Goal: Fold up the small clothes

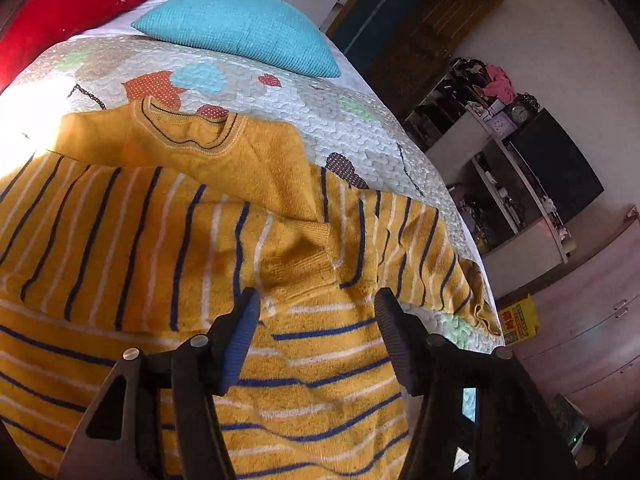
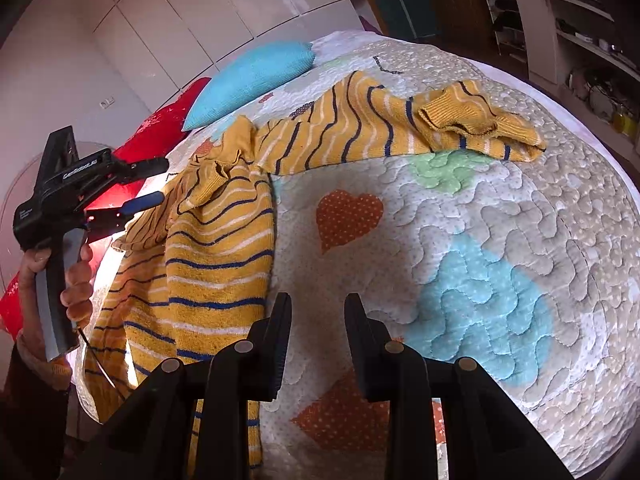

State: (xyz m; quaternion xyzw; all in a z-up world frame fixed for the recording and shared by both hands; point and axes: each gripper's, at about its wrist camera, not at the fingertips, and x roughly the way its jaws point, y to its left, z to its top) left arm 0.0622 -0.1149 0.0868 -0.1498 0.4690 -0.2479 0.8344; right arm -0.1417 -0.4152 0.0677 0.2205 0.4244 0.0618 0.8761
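A small mustard-yellow sweater [image 1: 160,232] with navy and white stripes lies partly folded on a quilted bedspread [image 1: 352,120]. One sleeve is folded across its chest. My left gripper [image 1: 316,300] is open and empty, just above the sweater's middle. In the right wrist view the sweater [image 2: 216,248] lies at the left, and its other sleeve [image 2: 400,120] stretches right across the quilt [image 2: 500,200]. My right gripper [image 2: 318,304] is open and empty over bare quilt beside the sweater's right edge. The left gripper [image 2: 156,182] also shows there, held in a hand.
A teal cushion [image 1: 240,28] and a red cushion [image 1: 80,4] lie at the bed's far end. The bed's right edge drops toward shelves [image 1: 500,152] and a drawer unit [image 1: 592,328]. White wardrobe doors [image 2: 180,20] stand behind the bed.
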